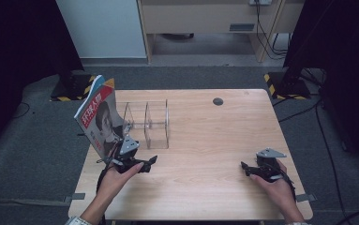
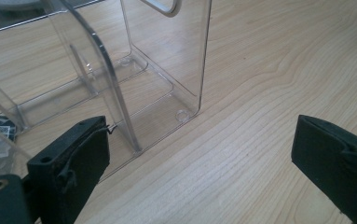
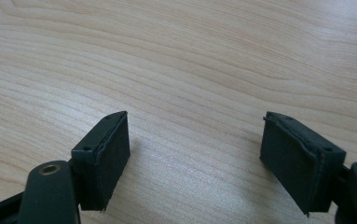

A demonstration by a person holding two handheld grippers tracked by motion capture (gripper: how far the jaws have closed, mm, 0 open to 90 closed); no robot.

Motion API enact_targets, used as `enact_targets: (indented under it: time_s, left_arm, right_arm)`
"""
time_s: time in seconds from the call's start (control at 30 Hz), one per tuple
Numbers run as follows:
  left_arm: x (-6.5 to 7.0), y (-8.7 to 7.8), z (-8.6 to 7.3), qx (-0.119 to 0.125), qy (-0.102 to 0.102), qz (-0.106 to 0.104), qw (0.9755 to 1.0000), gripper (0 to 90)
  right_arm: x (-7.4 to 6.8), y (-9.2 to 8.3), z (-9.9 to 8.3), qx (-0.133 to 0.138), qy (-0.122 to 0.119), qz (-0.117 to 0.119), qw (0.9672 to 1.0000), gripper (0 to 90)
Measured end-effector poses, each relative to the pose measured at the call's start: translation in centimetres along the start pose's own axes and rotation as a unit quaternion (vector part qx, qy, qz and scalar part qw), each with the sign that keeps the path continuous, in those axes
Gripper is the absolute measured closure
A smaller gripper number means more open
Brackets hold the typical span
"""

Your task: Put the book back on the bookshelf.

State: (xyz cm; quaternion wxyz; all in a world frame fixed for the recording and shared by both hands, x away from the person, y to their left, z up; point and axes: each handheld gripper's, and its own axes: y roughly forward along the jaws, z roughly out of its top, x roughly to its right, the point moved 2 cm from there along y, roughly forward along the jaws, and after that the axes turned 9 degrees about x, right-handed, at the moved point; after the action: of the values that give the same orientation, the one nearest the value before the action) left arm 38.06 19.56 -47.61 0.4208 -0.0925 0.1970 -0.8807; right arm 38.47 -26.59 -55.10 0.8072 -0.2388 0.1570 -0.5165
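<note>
One book: a magazine point(image 1: 98, 119) stood tilted at the left end of the rack point(image 1: 148, 123), its top leaning out to the left.
Where the book was: on the left side of the tabletop point(image 1: 205, 154), with its bottom edge down by the rack's first slot. I could not tell if it sat all the way in the slot.
Rack: a clear plastic holder with a few slots, standing near the back left of the tabletop. The other slots looked empty.
Left gripper point(image 1: 137, 164): it sat low, just in front of the rack and beside the book's bottom corner.
Left jaws: apart, with nothing between them. In the left gripper view the rack point(image 2: 134, 84) stood just ahead, and one pad point(image 2: 73, 158) was close to a clear wall. I could not tell if they touched.
Right gripper point(image 1: 252, 169): it rested far off on the right side of the tabletop, well apart from the rack and the book.
Right jaws: wide apart. The right gripper view showed bare wood point(image 3: 181, 56) between the pads point(image 3: 104, 149).
Done, I think: the book looked like it had been put at the rack and let go, as no jaws held it.
Left to do, I think: the book leaned a lot, so it may have needed a push to stand straight. No other book lay on the tabletop to put away.
</note>
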Motion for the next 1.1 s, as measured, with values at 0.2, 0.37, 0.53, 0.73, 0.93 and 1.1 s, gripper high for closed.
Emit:
enact_targets:
  time_s: [0.2, 0.37, 0.53, 0.73, 0.93, 1.1]
  left_arm:
    - [0.6, 1.2, 0.4, 0.003, -0.002, -0.003, 1.0, 4.0]
    - [1.1, 2.1, 0.7, 0.001, -0.001, -0.009, 1.0, 4.0]
    - [1.5, 3.0, 0.8, 0.005, -0.007, -0.012, 0.9999, 4.1]
    - [2.2, 4.3, 0.9, 0.003, -0.008, -0.018, 0.9998, 4.3]
    - [3.3, 5.7, 0.7, -0.014, 0.006, -0.03, 0.9994, 4.3]
    - [3.8, 6.4, 0.4, -0.03, 0.016, -0.031, 0.9989, 4.3]
  right_arm:
    - [0.0, 0.0, 0.0, -0.002, -0.001, 0.001, 1.0, 24.0]
    - [0.0, 0.0, 0.0, -0.001, -0.002, 0.002, 1.0, 23.8]
    - [0.0, 0.0, 0.0, -0.001, -0.002, 0.002, 1.0, 23.7]
    - [0.0, 0.0, 0.0, -0.001, -0.002, 0.002, 1.0, 23.4]
    - [0.0, 0.0, 0.0, -0.001, -0.003, 0.003, 1.0, 23.4]
    - [0.0, 0.0, 0.0, -0.001, -0.004, 0.003, 1.0, 23.4]
